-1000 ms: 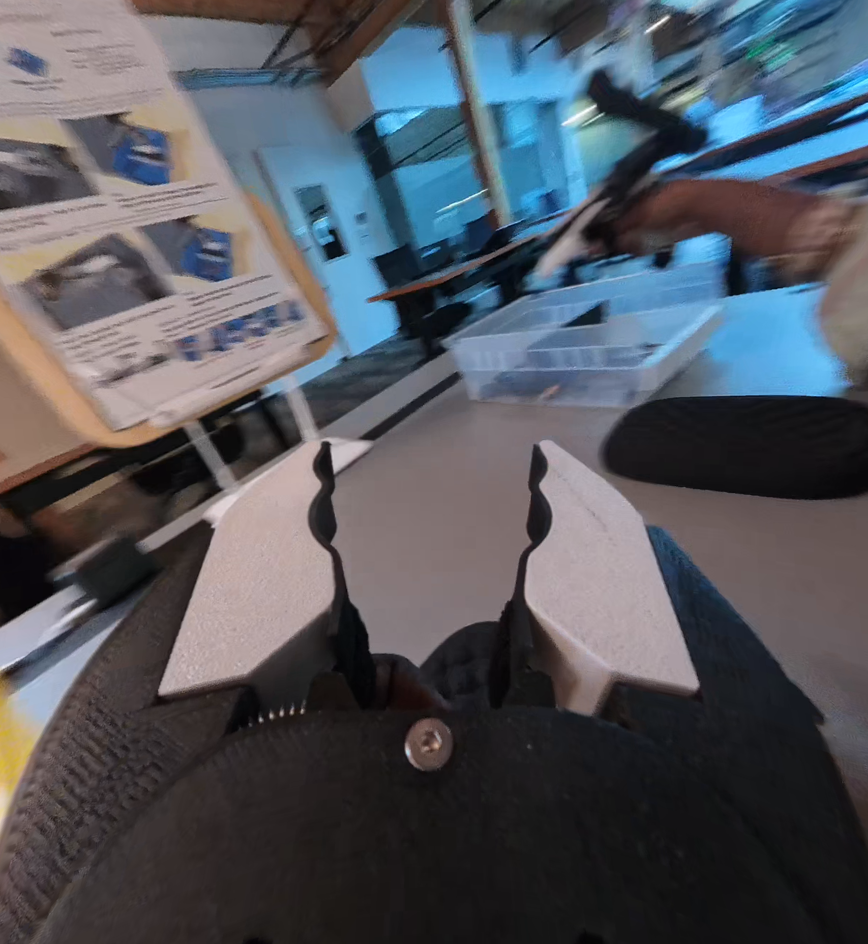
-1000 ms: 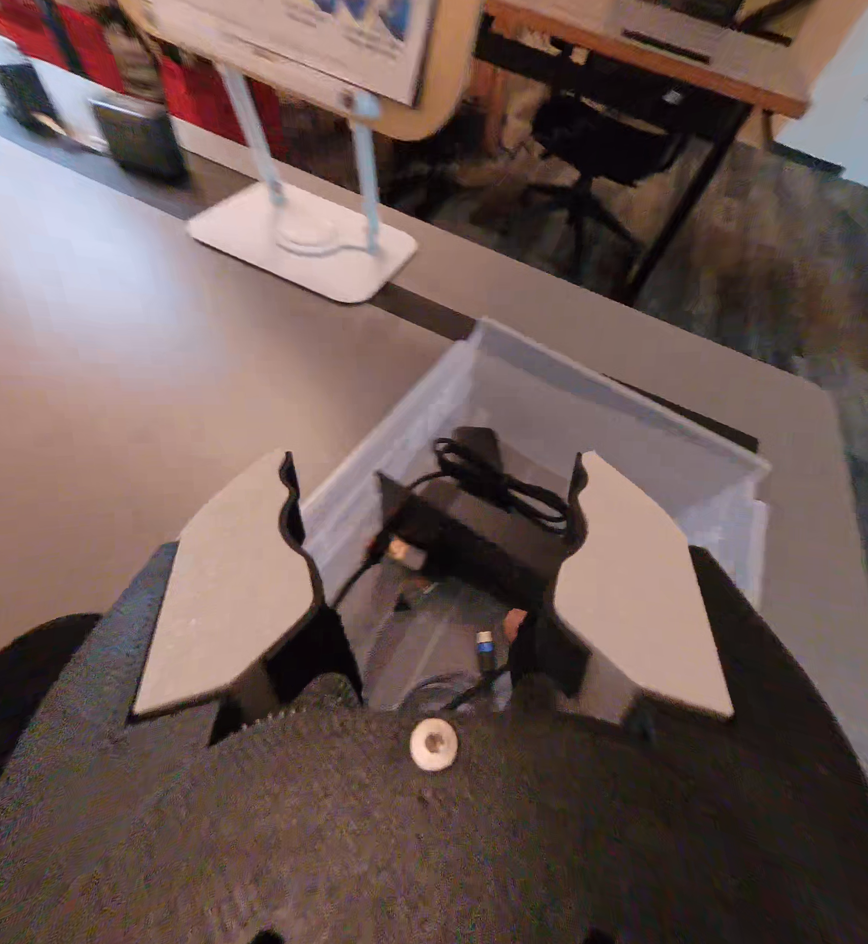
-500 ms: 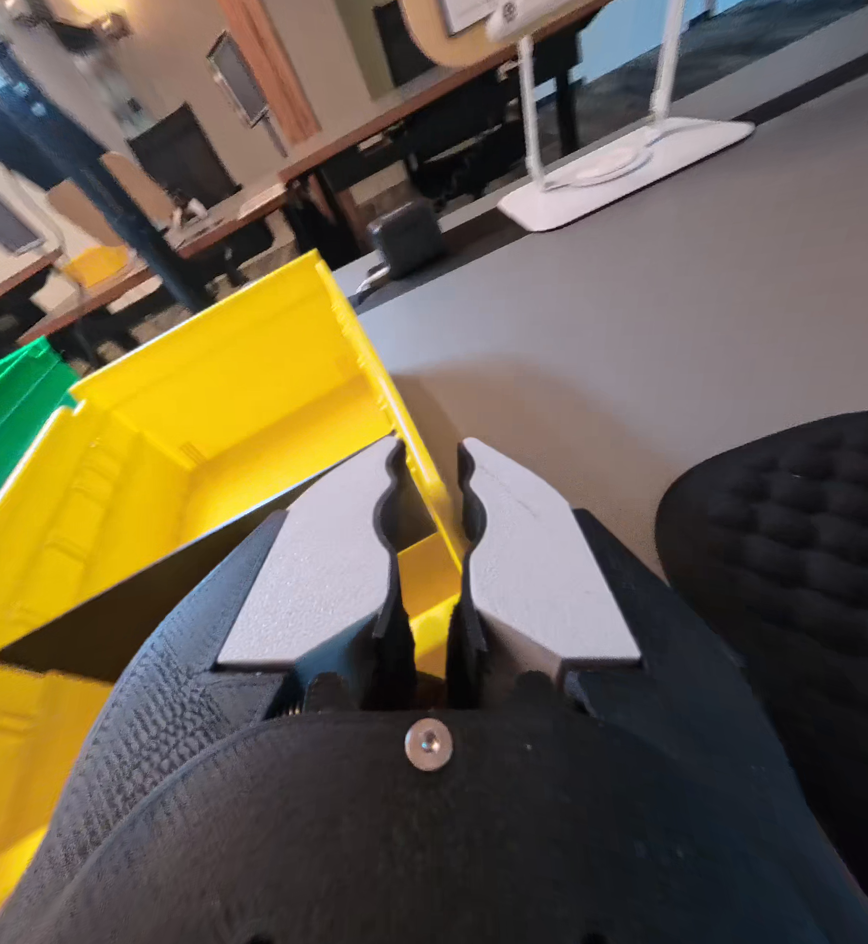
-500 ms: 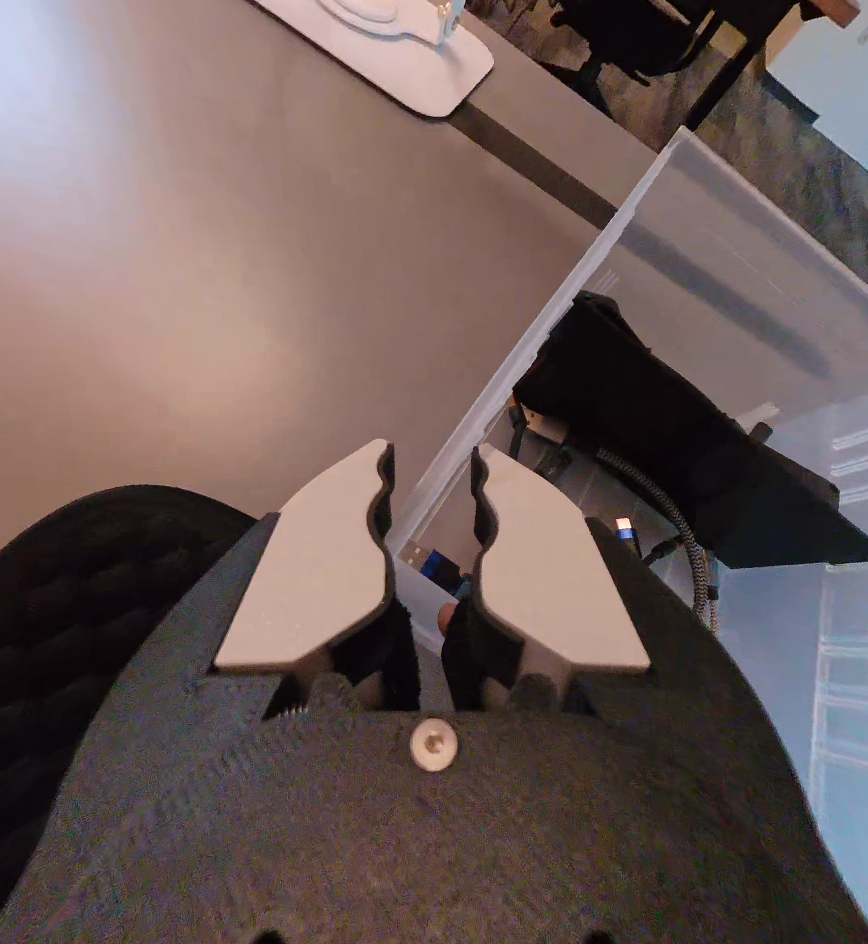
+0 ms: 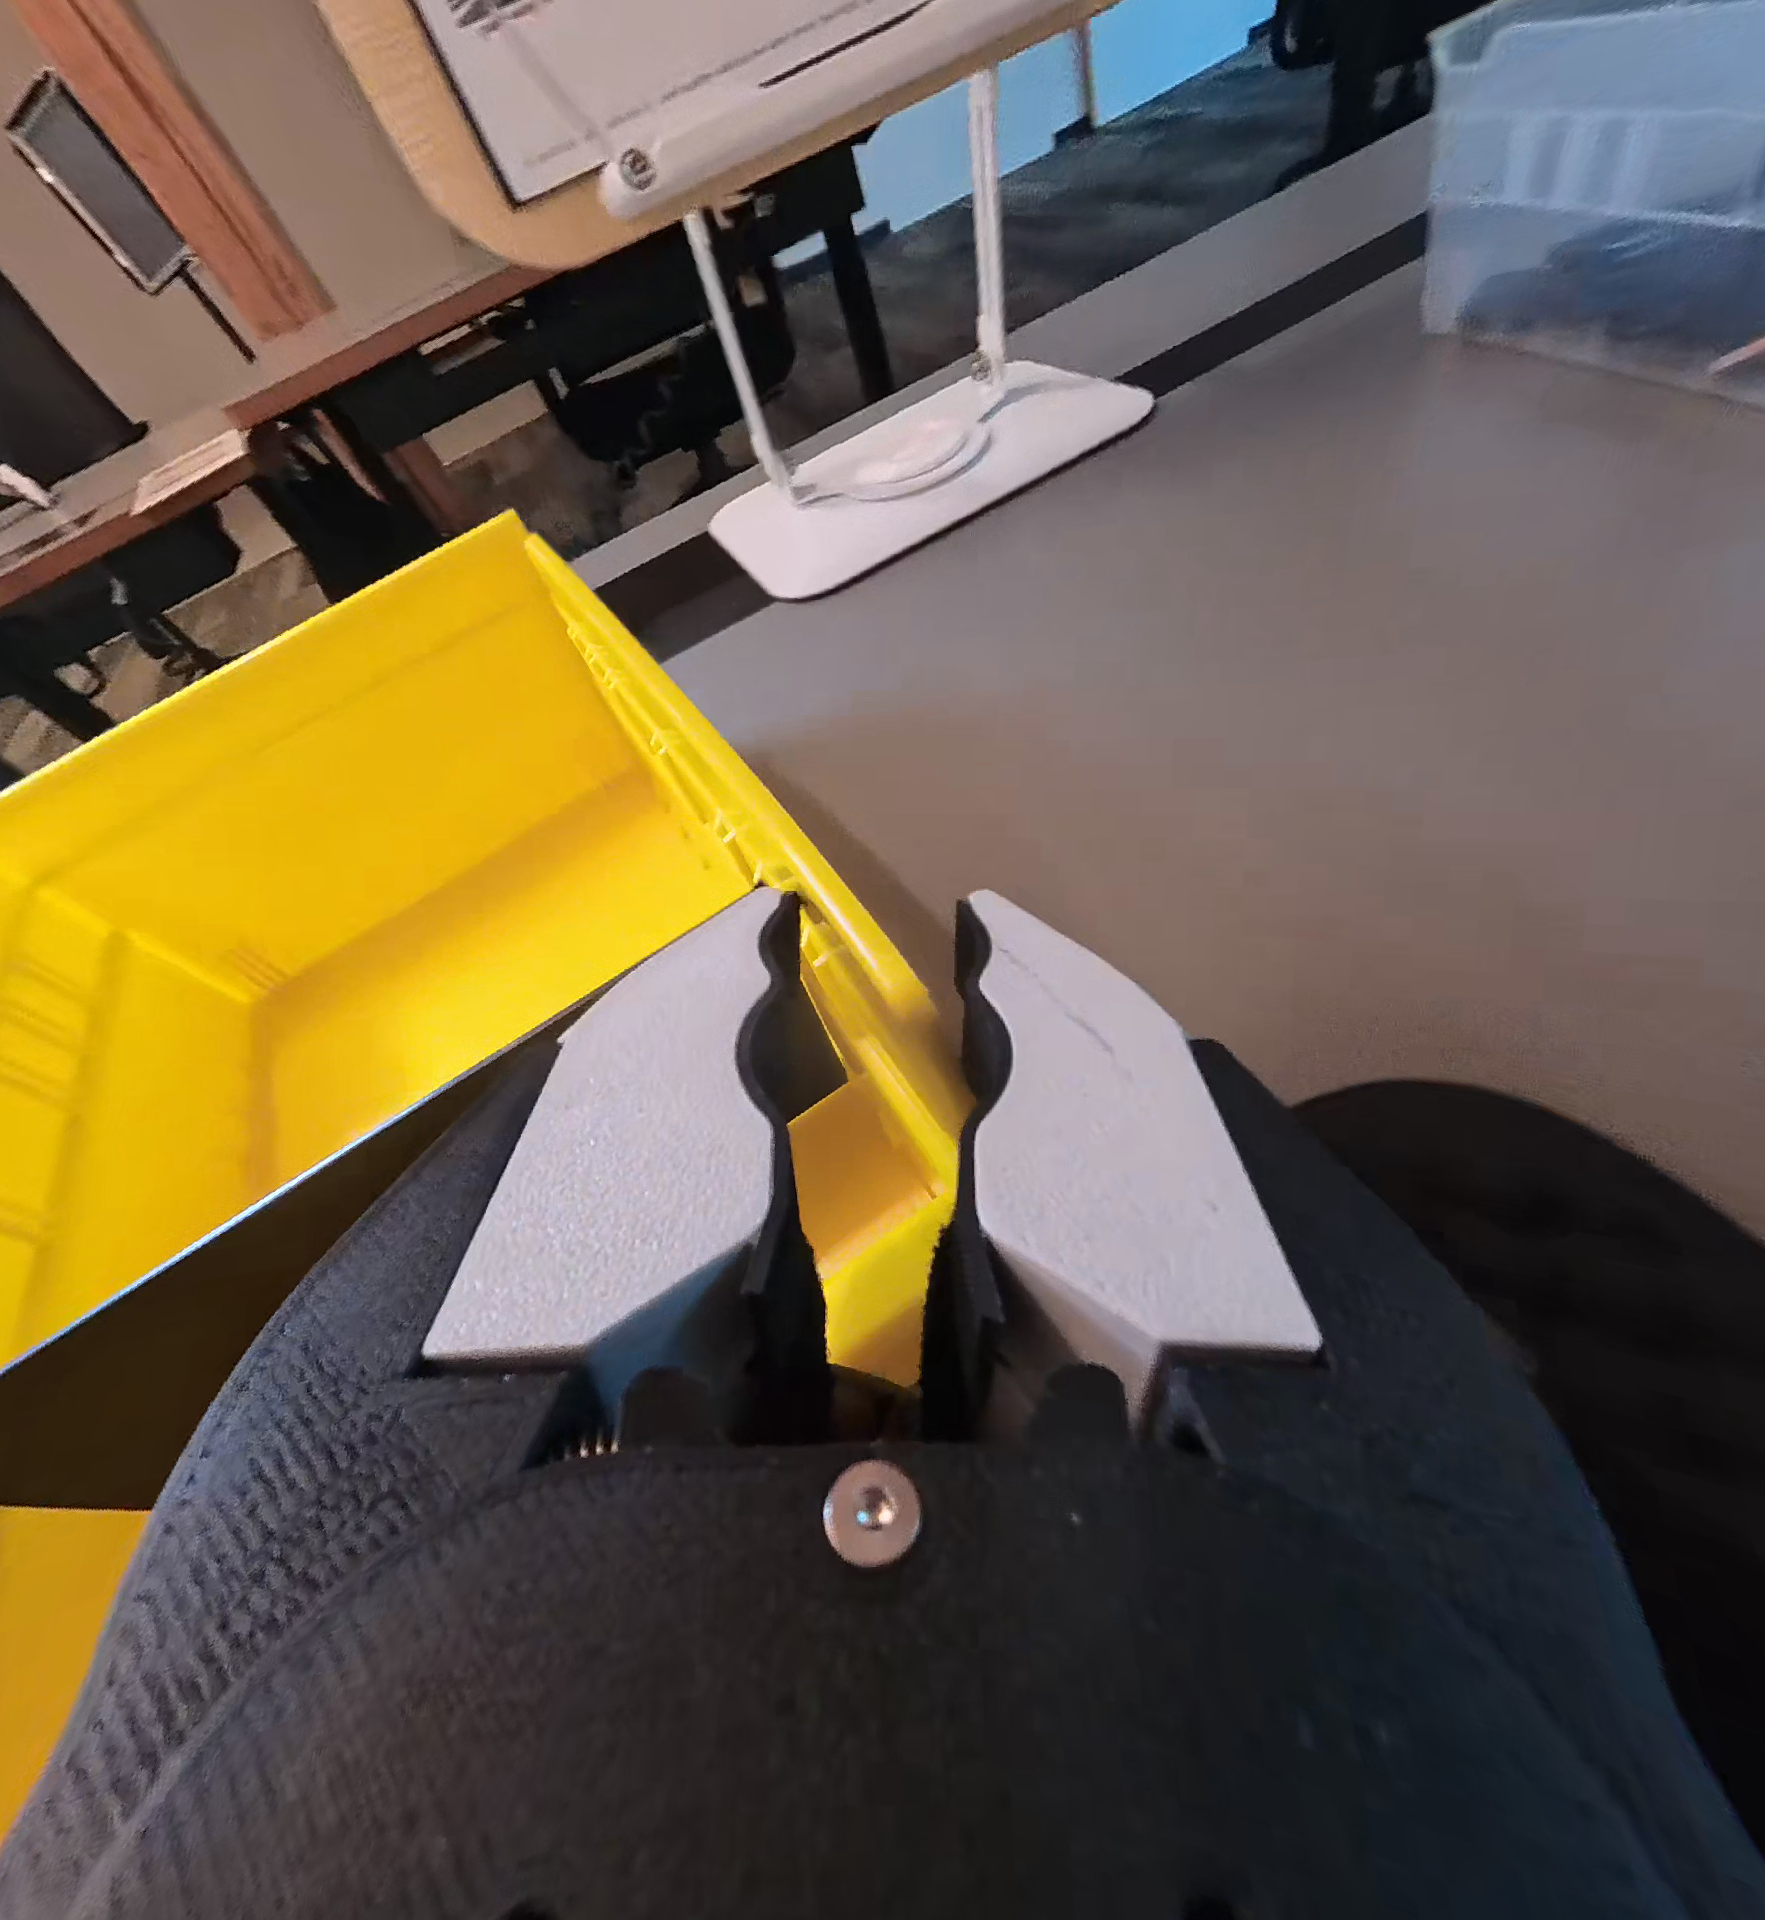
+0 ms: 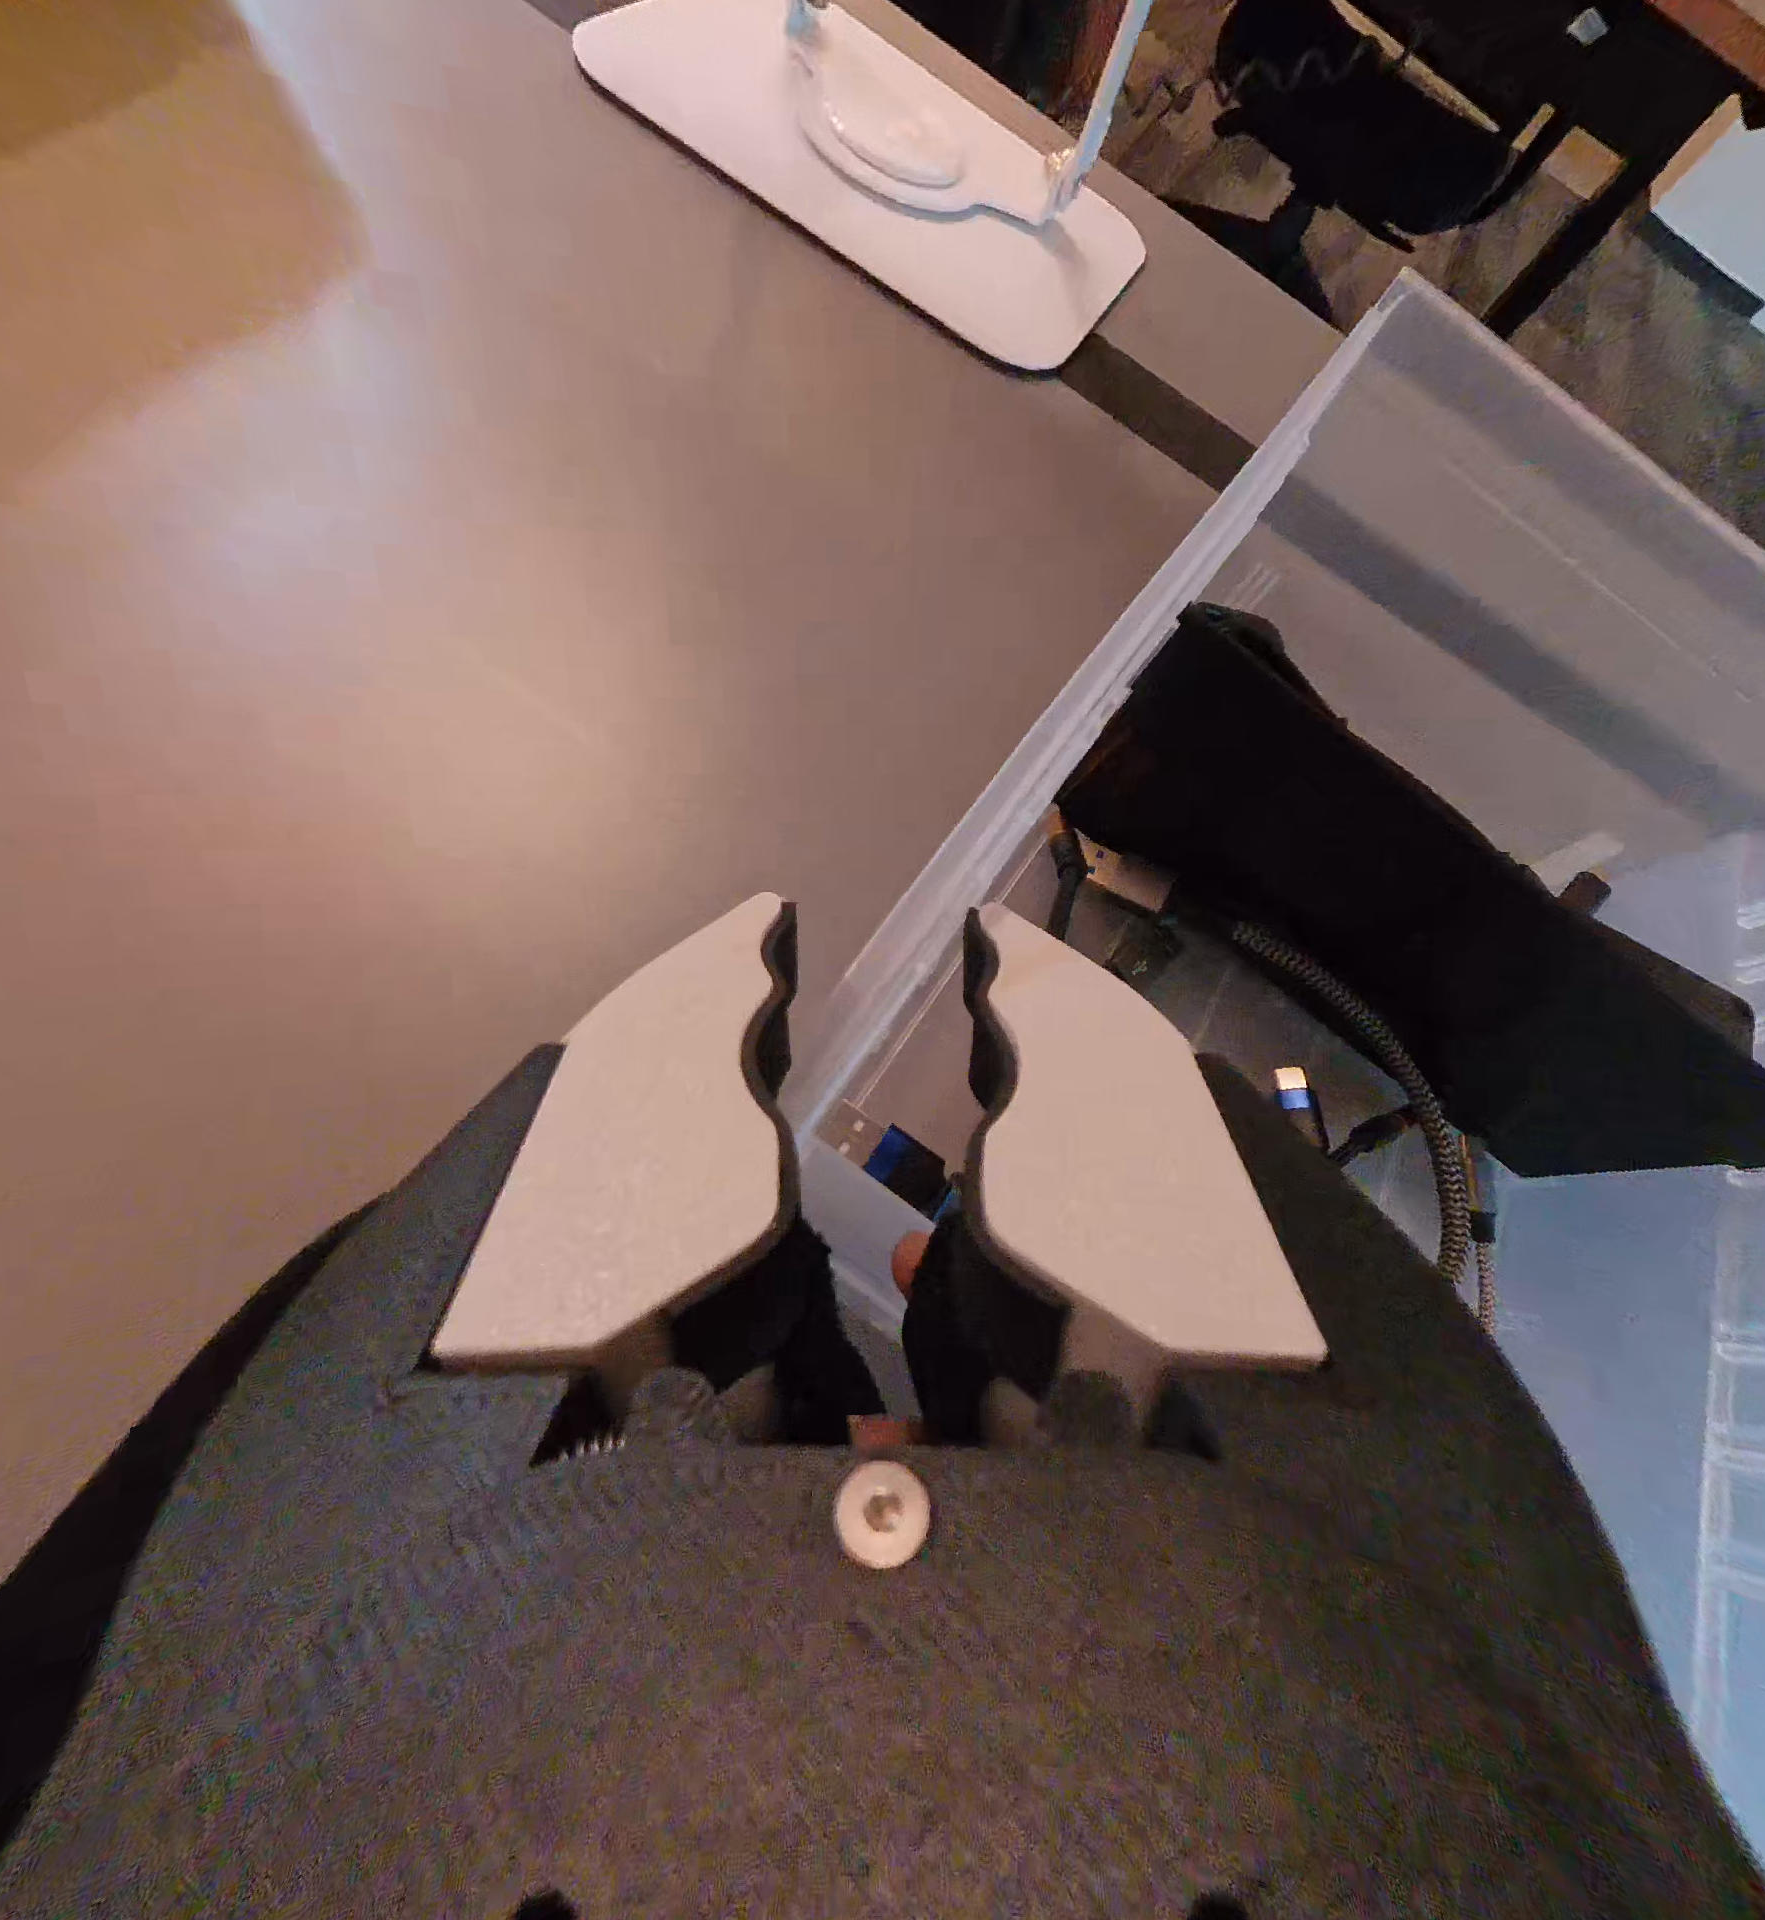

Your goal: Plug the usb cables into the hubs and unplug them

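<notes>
The left gripper [image 5: 876, 925] straddled the right wall of a yellow bin [image 5: 338, 935], its jaws narrowly parted with that wall between them; whether they pinched it could not be told. The right gripper [image 6: 880, 920] sat over the near left wall of a clear bin [image 6: 1013, 831], its jaws likewise narrowly parted, grip uncertain. Inside the clear bin lay a blue USB plug [image 6: 883, 1143], a braided cable [image 6: 1377, 1049] and a black divider [image 6: 1429, 914]. A white stand base [image 6: 857, 177] stood farther back on the grey table [image 6: 390, 623].
</notes>
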A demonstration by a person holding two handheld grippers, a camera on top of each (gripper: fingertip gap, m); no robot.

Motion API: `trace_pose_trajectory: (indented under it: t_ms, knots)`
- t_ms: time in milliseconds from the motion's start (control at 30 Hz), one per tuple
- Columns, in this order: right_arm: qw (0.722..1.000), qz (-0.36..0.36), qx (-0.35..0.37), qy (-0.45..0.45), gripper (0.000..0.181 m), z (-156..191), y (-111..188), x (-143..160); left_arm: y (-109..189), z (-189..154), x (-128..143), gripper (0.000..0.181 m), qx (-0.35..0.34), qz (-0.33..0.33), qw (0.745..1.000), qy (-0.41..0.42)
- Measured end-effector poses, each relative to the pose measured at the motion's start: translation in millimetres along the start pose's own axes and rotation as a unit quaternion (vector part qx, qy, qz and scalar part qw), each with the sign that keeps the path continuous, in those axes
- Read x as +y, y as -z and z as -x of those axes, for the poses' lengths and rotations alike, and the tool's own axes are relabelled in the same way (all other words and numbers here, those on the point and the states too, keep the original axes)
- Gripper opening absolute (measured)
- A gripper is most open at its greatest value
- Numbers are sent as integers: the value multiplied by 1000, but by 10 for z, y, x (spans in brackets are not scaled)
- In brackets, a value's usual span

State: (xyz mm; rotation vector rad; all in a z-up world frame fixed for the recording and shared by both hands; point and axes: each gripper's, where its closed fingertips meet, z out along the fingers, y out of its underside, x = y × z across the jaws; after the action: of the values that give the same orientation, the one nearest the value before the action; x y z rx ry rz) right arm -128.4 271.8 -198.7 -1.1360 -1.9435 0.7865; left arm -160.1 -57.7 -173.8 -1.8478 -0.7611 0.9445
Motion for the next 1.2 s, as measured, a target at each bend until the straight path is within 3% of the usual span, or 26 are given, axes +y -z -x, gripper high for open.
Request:
trace_pose_trajectory:
  t_ms: [300, 733, 767, 900, 1067, 1100, 1200]
  knots:
    - [998, -31, -46, 6, 30, 285, -145, -218, -240, -358, -192, 29, 33, -8, 999, 2]
    - [997, -53, -48, 2, 31, 351, -197, -281, -223, -359, -188, 27, 36, -34, 999, 19]
    - [997, -54, -53, 3, 34, 361, -192, -279, -213, -346, -191, 28, 32, -36, 999, 17]
    - [995, -87, -54, -21, 71, 361, -33, -365, -49, -255, -329, 61, -4, -58, 998, 11]
    - [988, -115, 54, -90, 138, 31, 301, -418, 294, -61, -579, 111, -64, -81, 992, 79]
    - [985, -112, 80, -100, 145, -61, 366, -403, 356, 4, -605, 121, -78, -81, 989, 97]
    - [980, -90, 130, -117, 145, -334, 531, -363, 497, 228, -637, 134, -108, -67, 980, 152]
